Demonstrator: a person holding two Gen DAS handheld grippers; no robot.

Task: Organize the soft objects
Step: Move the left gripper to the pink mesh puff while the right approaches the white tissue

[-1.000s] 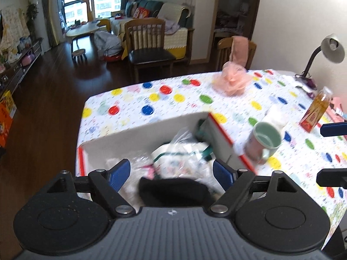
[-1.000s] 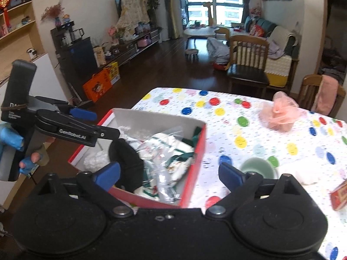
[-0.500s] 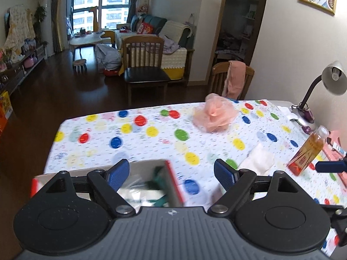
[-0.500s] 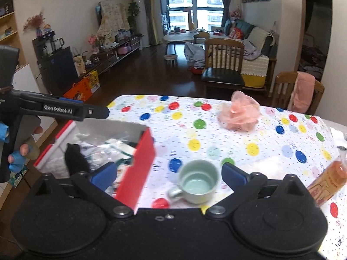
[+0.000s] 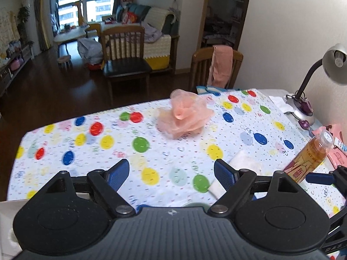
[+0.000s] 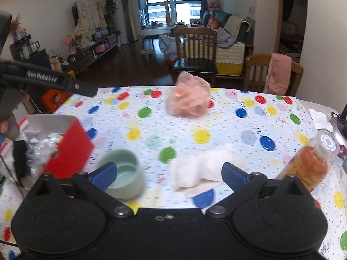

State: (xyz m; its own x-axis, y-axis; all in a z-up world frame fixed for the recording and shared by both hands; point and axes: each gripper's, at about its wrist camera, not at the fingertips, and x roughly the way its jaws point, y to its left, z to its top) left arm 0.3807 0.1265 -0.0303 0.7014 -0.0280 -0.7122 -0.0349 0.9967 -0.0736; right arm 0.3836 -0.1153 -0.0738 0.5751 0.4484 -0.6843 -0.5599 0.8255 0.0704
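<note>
A pink mesh bath pouf point(image 5: 184, 117) lies on the far part of the dotted tablecloth; it also shows in the right wrist view point(image 6: 188, 97). A white soft cloth point(image 6: 203, 169) lies close in front of my right gripper point(image 6: 169, 173), which is open and empty just above it. The cloth's edge shows in the left wrist view point(image 5: 243, 164). My left gripper point(image 5: 171, 173) is open and empty above the table. A red-sided box point(image 6: 69, 147) holding bagged soft items and a black cloth point(image 6: 20, 158) stands at the left.
A pale green cup point(image 6: 123, 173) stands between the box and the white cloth. An orange bottle point(image 6: 312, 162) stands at the right, also in the left wrist view point(image 5: 312, 156). A desk lamp point(image 5: 334, 62) is at the far right. Chairs stand beyond the table.
Both grippers have swung right and forward, away from the box. The box has left the left wrist view; the pouf and white cloth are now nearer and more central.
</note>
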